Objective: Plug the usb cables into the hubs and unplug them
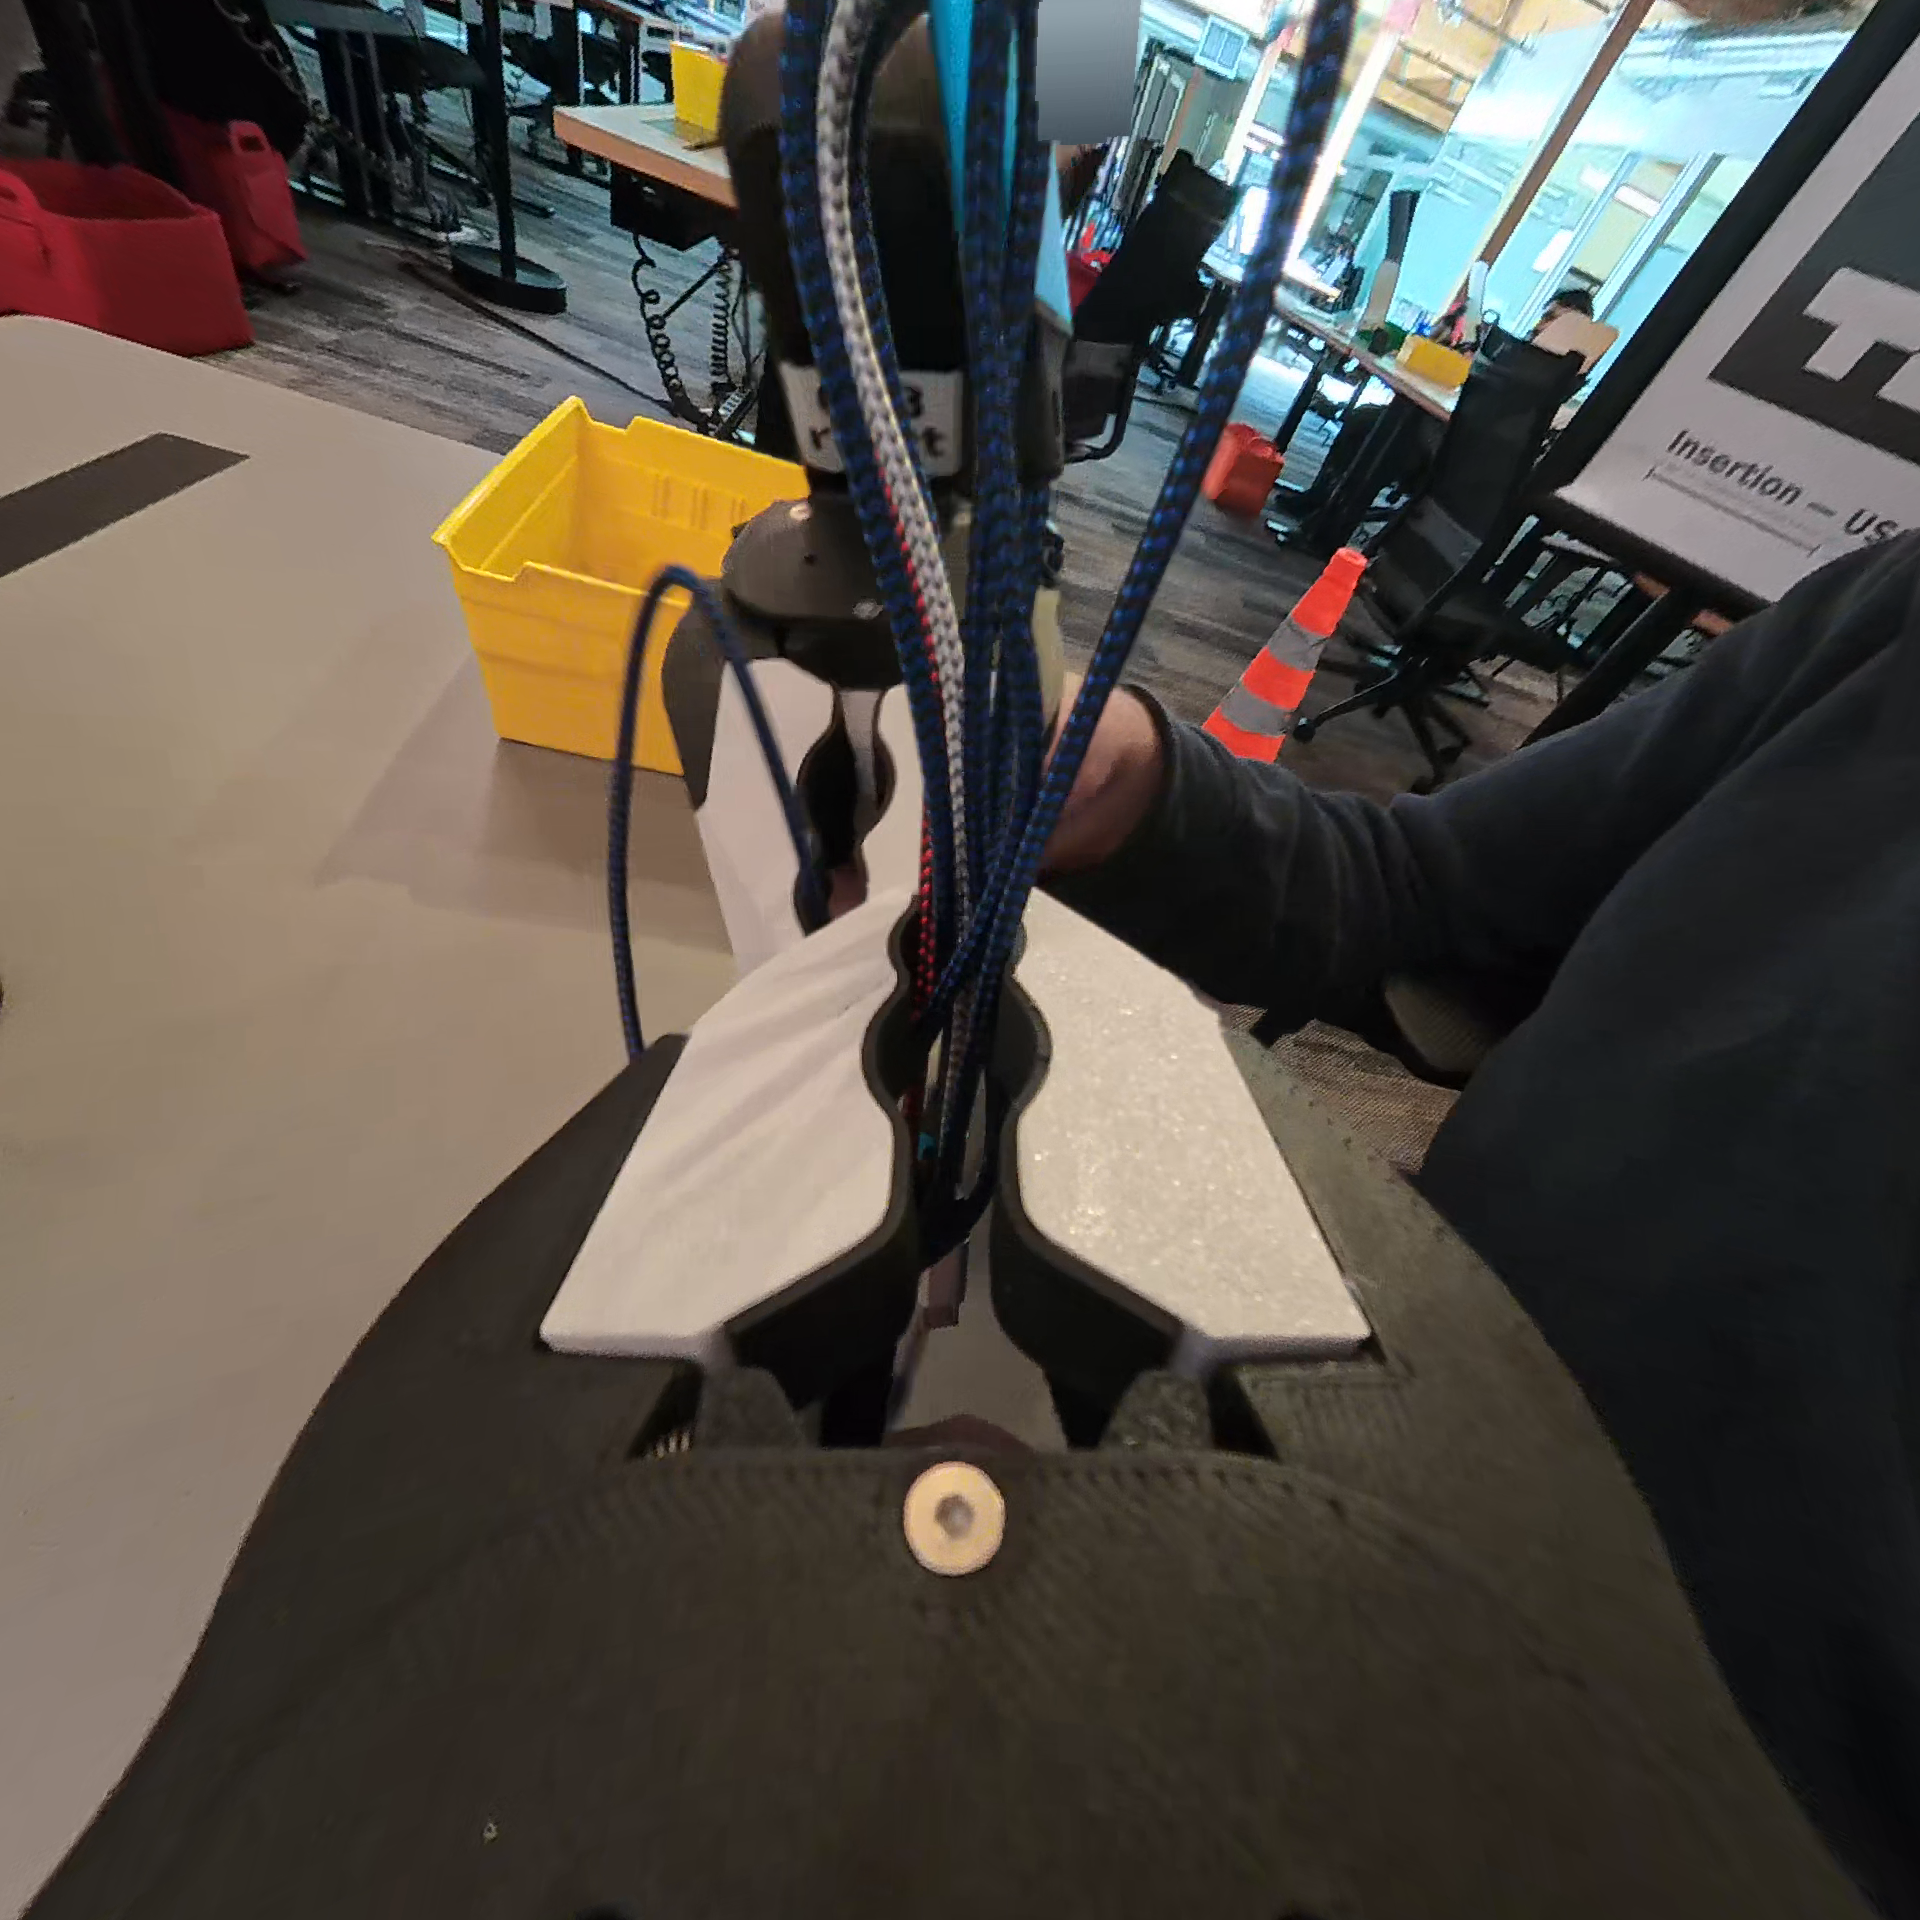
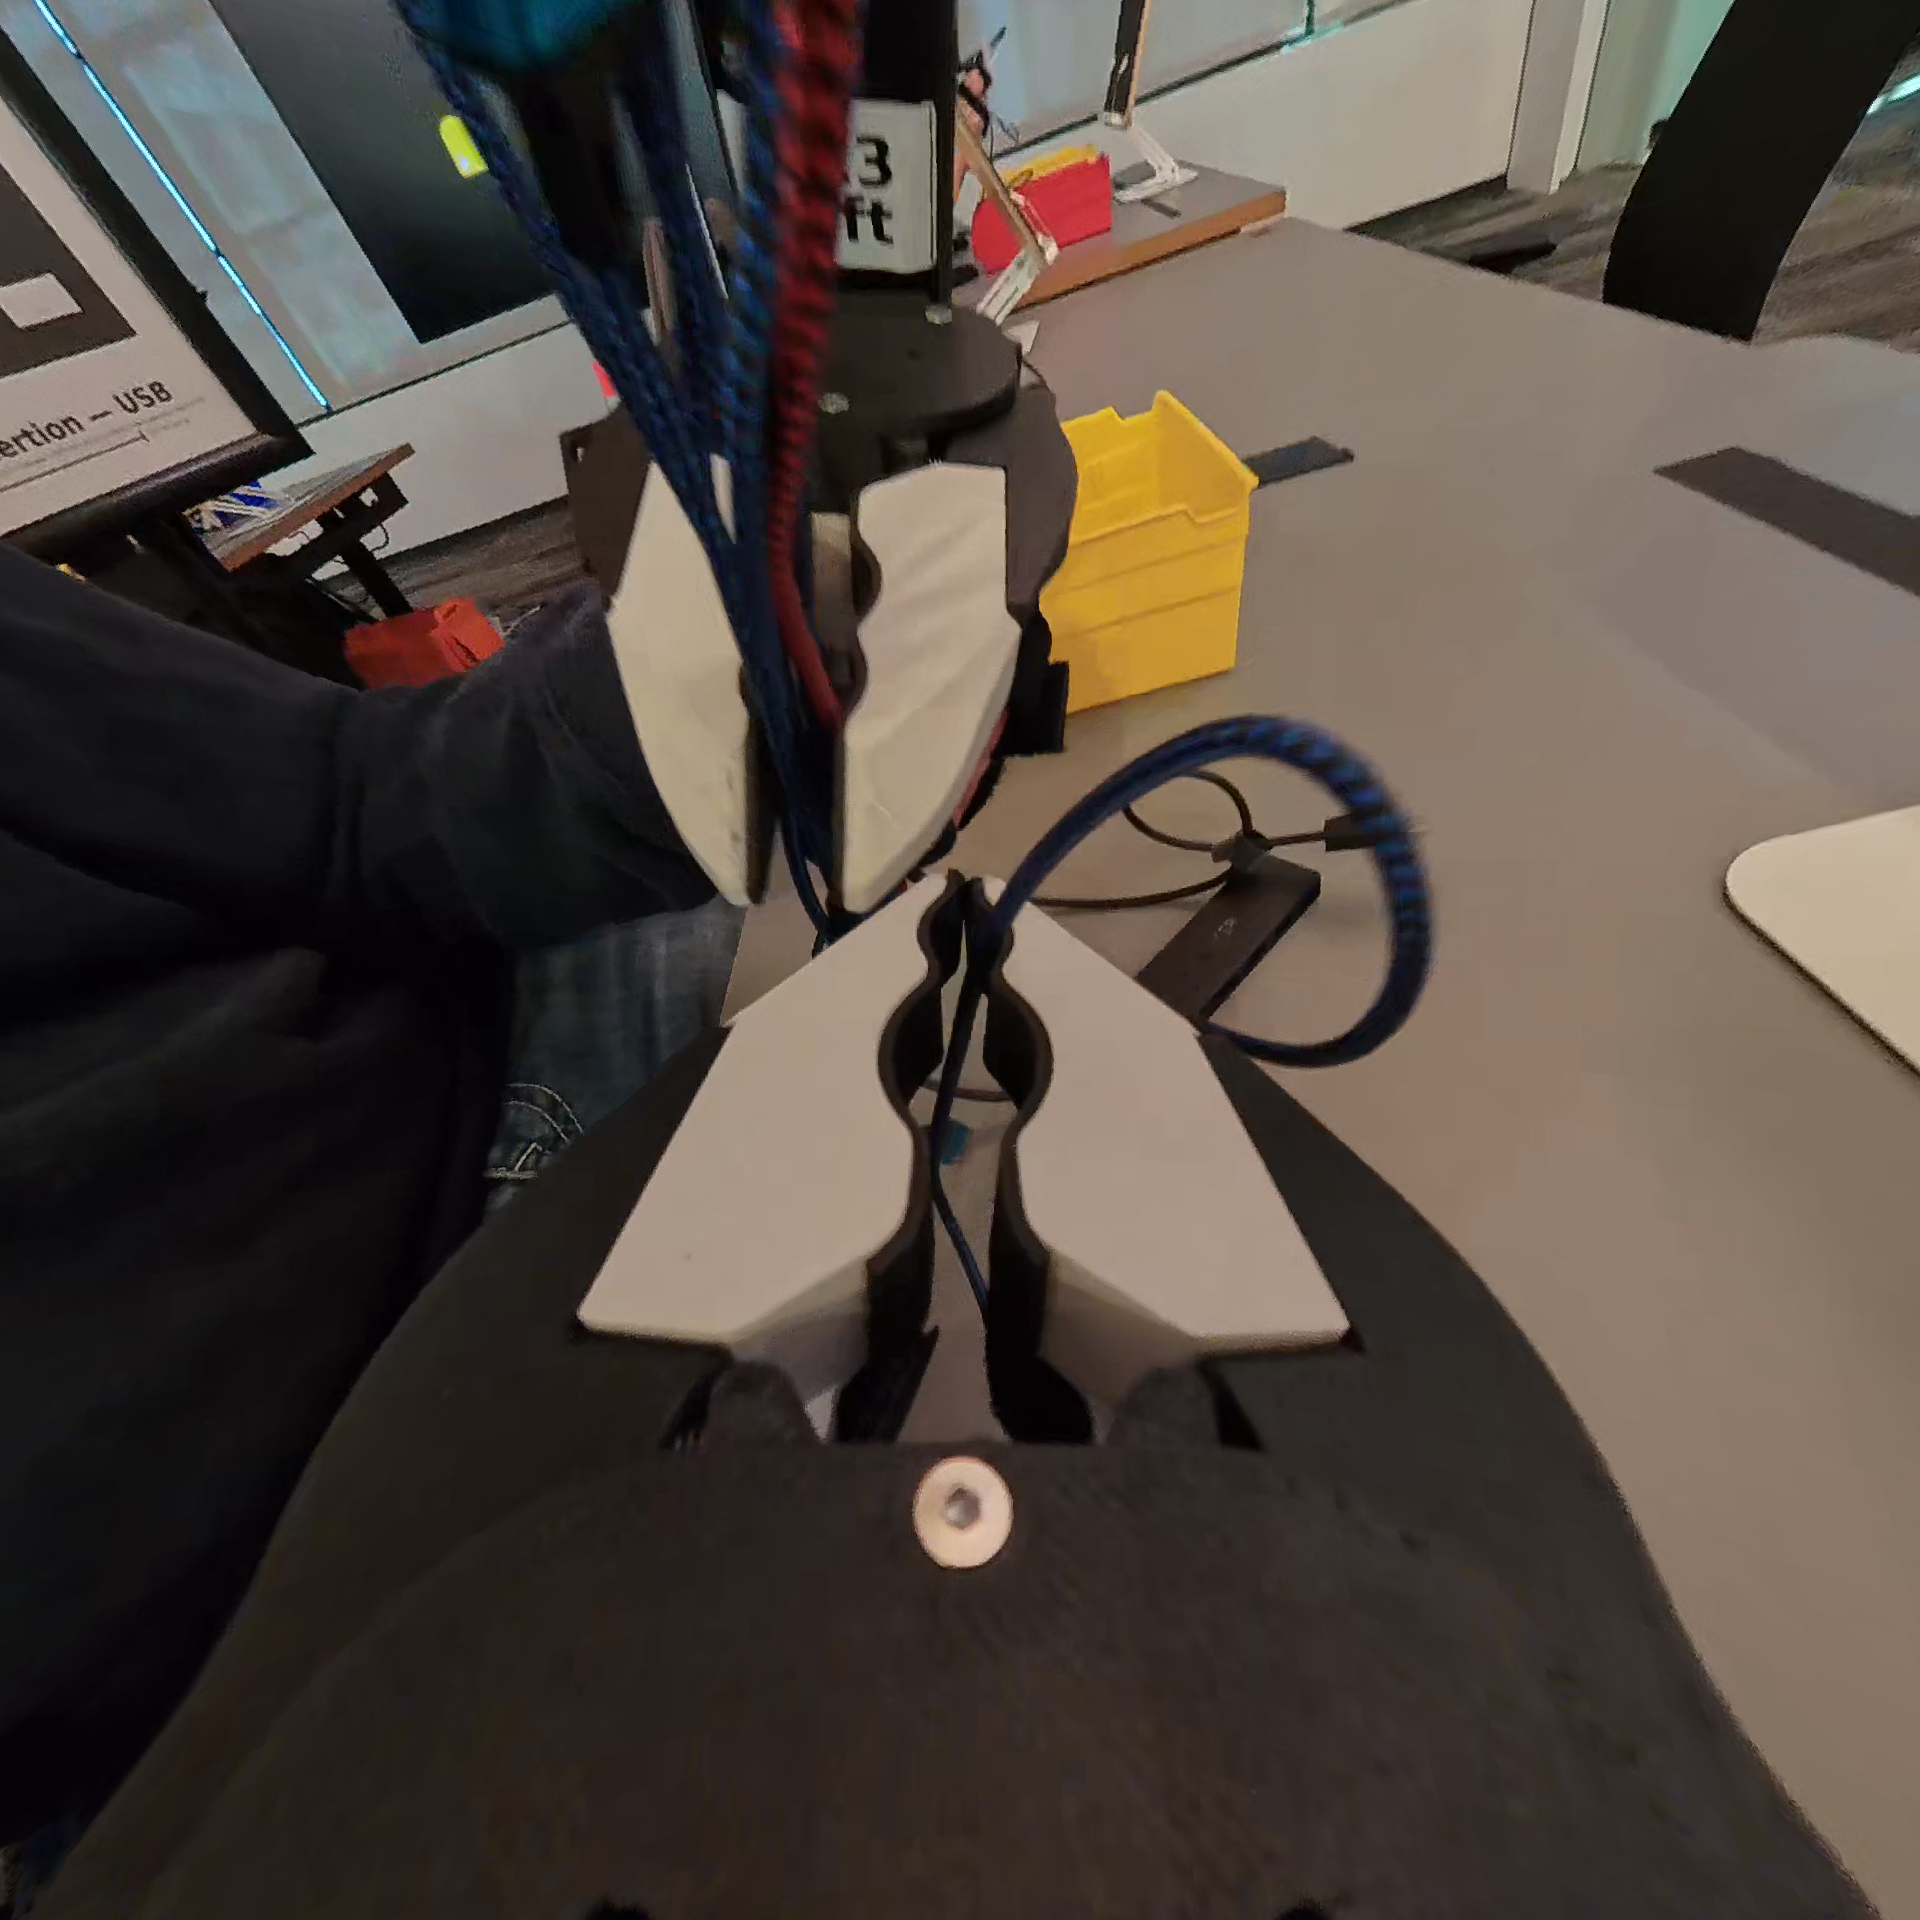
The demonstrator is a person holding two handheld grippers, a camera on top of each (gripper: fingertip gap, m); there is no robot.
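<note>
Braided blue, red and grey cables (image 1: pixel 935 644) hang at frame centre, clamped as a bundle by the left gripper (image 1: pixel 951 1049), while the right gripper (image 2: pixel 966 997) pinches one blue cable (image 2: pixel 1340 894). I think it should pull this strand out slowly, so the others stay untangled. Only the right wrist view shows the black hub (image 2: pixel 1236 935) on the grey table (image 2: pixel 1558 1195), centre right; the yellow bin (image 1: pixel 582 582) appears in both.

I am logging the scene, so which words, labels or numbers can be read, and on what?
I do not quote writing; it stands on:
White label on a black handle, left wrist view.
White label on a black handle, right wrist view.
Black-and-white sign board, in both views.
</note>
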